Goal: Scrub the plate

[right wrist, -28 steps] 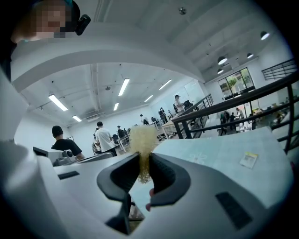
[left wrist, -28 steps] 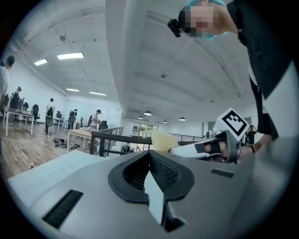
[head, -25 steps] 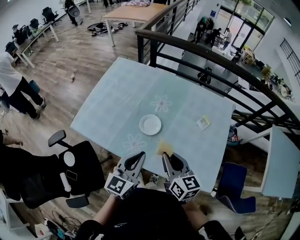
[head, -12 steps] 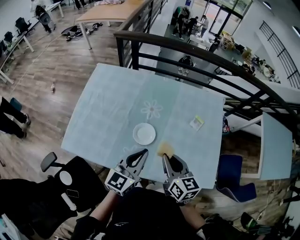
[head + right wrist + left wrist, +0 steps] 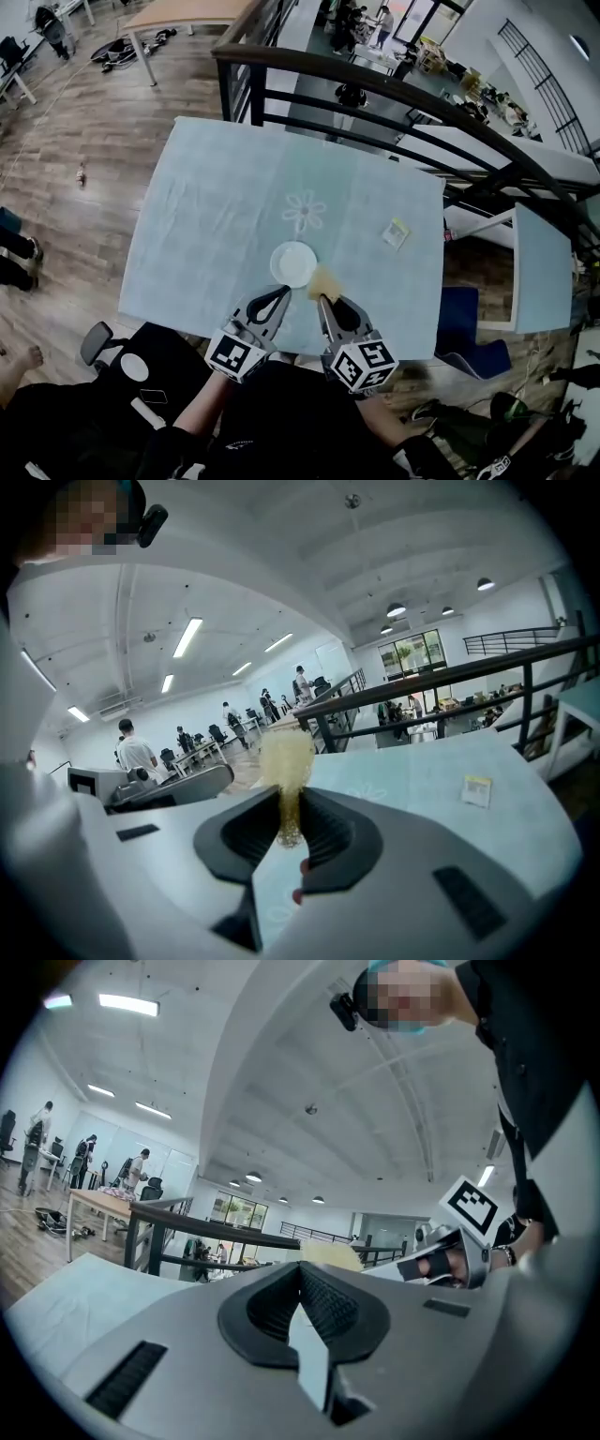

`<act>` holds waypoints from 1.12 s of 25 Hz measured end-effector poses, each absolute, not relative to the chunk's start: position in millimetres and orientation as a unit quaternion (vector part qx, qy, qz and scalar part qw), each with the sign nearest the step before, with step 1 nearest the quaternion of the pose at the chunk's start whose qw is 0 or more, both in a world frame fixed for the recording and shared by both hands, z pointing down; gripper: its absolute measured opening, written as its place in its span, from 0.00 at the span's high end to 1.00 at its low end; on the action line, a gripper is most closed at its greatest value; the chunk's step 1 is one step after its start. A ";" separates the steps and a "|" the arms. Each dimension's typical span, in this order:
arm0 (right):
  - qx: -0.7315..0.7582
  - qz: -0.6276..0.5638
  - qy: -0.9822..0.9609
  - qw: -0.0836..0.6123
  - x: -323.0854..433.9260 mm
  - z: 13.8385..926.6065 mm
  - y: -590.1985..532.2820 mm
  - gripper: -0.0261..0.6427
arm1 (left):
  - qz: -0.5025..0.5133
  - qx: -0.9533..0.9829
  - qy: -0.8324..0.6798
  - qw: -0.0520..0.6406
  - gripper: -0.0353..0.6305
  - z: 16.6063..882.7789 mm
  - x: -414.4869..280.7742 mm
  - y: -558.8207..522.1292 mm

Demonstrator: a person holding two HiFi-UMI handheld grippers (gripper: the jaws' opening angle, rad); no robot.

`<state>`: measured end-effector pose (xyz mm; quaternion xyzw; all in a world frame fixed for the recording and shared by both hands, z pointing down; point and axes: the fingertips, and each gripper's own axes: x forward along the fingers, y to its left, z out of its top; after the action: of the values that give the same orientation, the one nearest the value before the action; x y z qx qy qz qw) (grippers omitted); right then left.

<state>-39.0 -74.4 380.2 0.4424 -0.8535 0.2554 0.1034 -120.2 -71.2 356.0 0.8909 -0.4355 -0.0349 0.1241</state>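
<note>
A white plate (image 5: 292, 262) lies on the pale blue table (image 5: 206, 206), near its front edge. A yellow sponge (image 5: 325, 282) sits at the plate's front right rim, with my right gripper (image 5: 322, 298) shut on it. In the right gripper view the sponge (image 5: 286, 754) sticks up from between the jaws of that gripper (image 5: 287, 799). My left gripper (image 5: 281, 292) hovers just in front of the plate, shut with nothing in it. In the left gripper view its pads (image 5: 323, 1299) meet at the tip of the gripper (image 5: 300, 1267). Both gripper views hide the plate.
A small packet (image 5: 396, 232) lies on the table's right side. A dark railing (image 5: 375, 89) runs behind the table. A black office chair (image 5: 122, 361) stands at the lower left, a blue chair (image 5: 466, 323) and a white side table (image 5: 541, 272) at the right.
Both grippers have moved forward to the plate. The sponge, which was apart from the plate, is now at its front right rim. The head camera has shifted too.
</note>
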 end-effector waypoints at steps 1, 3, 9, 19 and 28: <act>0.448 0.258 -0.850 0.105 -42.5 382.7 -74.0 0.87 | -0.032 0.893 -0.430 0.125 0.93 358.8 -124.4 -70.8; 0.460 0.265 -0.841 0.108 -47.3 389.1 -75.7 0.87 | -0.025 0.898 -0.421 0.127 0.93 364.9 -131.5 -72.4; 0.480 0.295 -0.819 0.111 -57.1 407.1 -87.6 0.87 | -0.010 0.903 -0.411 0.122 0.93 374.9 -150.3 -86.4; 0.495 0.337 -0.790 0.133 -51.1 448.3 -109.9 0.87 | 0.005 0.891 -0.429 0.148 0.93 399.1 -155.6 -96.7; 0.474 0.403 -0.762 0.178 -55.8 521.9 -128.4 0.87 | 0.037 0.889 -0.430 0.155 0.93 421.6 -151.6 -106.4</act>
<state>-55.8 -128.4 521.9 0.4740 -0.7622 0.4034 0.1781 -151.6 -106.4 421.6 0.8887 -0.4301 0.0365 0.1548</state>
